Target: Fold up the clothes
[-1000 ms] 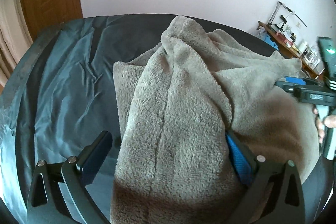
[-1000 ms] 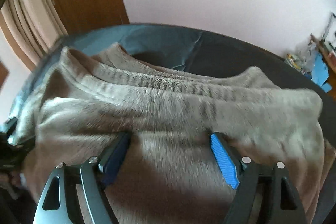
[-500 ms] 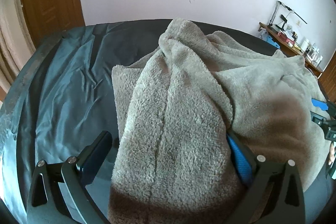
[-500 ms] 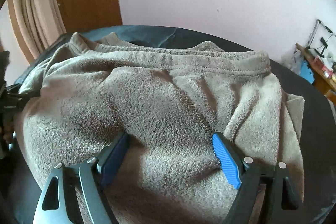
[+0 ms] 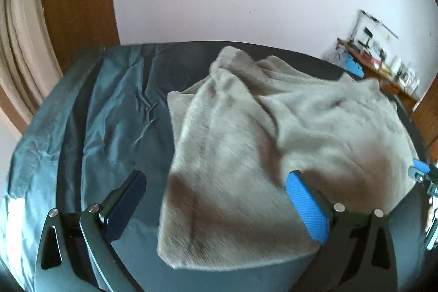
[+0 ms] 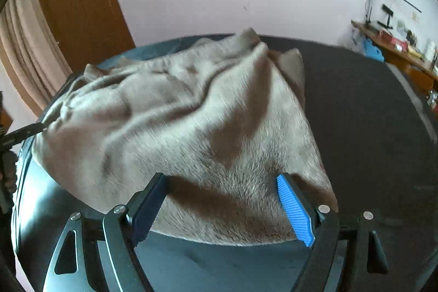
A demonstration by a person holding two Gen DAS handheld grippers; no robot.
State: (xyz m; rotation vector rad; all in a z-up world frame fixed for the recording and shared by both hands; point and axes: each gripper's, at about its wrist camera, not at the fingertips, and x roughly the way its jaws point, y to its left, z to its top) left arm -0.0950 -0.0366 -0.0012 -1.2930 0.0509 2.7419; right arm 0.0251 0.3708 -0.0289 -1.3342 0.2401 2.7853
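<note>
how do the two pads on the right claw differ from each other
On the right claw, the right pad is bright blue and ribbed; the left pad is dark navy, its ribbing hard to see. Both are flat, stand wide apart, and have the grey fleece garment lying between them.

Grey-beige fleece garment [image 5: 246,144], thick & fuzzy, lies crumpled on dark bed cover [image 5: 115,111]. Partly folded: one layer doubled over another, w/ deep creases running lengthwise. Near edge hangs loose in a rounded hem; far end bunches up into a peak [image 6: 246,37]. Fabric blurred in both views.
</note>
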